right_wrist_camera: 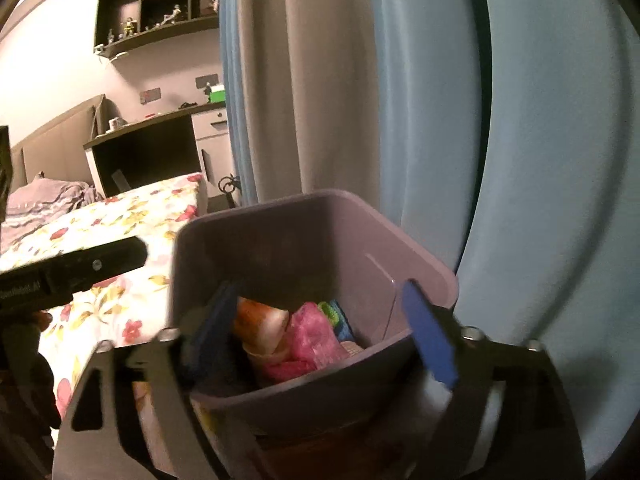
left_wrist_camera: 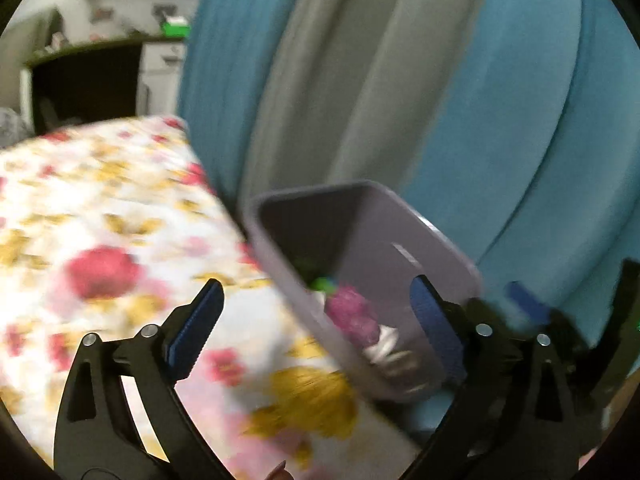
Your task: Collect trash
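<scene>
A lavender plastic bin [left_wrist_camera: 380, 232] stands tilted against the edge of the bed. It holds a crumpled pink wrapper [left_wrist_camera: 354, 314], white paper [left_wrist_camera: 384, 346] and something green [left_wrist_camera: 320, 282]. My left gripper [left_wrist_camera: 316, 292] is open above the bed edge and the bin's near side, with nothing between its pads. In the right wrist view the bin [right_wrist_camera: 280, 240] shows an orange-and-white wrapper [right_wrist_camera: 260, 320], the pink wrapper [right_wrist_camera: 312, 340] and green and blue scraps [right_wrist_camera: 336, 312]. My right gripper [right_wrist_camera: 320, 292] is open over the bin's mouth, its pads touching nothing.
The bed with a floral sheet [right_wrist_camera: 120, 220] lies to the left of the bin. Blue and grey curtains [left_wrist_camera: 480, 120] hang right behind it. A dark desk with a white cabinet [right_wrist_camera: 144, 152] and a wall shelf [right_wrist_camera: 152, 8] stand beyond the bed.
</scene>
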A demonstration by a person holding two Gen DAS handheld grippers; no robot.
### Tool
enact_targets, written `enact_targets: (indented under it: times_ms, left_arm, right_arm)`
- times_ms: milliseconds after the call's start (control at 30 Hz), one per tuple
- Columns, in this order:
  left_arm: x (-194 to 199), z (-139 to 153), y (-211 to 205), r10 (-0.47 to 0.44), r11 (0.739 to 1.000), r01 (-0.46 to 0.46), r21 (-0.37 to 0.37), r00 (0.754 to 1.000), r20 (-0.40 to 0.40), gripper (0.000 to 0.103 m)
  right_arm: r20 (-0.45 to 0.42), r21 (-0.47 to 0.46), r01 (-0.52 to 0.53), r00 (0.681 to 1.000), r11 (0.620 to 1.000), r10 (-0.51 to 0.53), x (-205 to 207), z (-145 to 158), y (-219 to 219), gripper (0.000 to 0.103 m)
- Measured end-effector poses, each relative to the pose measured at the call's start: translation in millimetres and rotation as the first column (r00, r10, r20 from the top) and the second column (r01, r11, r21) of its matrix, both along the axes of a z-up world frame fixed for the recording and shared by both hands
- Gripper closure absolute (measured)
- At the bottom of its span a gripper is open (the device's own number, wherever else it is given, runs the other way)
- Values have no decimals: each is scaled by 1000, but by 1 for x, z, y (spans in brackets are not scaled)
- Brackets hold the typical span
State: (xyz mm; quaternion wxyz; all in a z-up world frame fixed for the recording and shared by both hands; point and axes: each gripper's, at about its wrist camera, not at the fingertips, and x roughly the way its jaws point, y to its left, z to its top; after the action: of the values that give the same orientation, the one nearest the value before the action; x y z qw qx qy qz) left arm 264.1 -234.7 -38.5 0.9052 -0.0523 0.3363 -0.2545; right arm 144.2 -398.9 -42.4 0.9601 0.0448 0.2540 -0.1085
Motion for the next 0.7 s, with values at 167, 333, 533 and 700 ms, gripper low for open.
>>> enact_targets:
  times_ms: [167, 333, 533, 700]
  left_arm:
    - [-35, 11, 41, 133, 988, -140, 66, 986, 103, 6]
    - [-77, 19, 78, 242, 956, -265, 123, 955, 173, 6]
    - [-120, 23, 121, 318, 924, -348, 157, 929, 191, 6]
    - [-152, 25, 146, 358, 912, -386, 136, 914, 193, 6]
  right_arm:
    - [22, -32, -24, 999, 999, 25, -13, 10, 23, 7]
    - [35, -13, -40, 999, 999, 40, -26, 17, 44, 6]
    - [50, -40, -27, 998, 999, 29, -49, 20, 73, 6]
    - [72, -43, -48, 996, 998, 51, -72, 27, 98, 6]
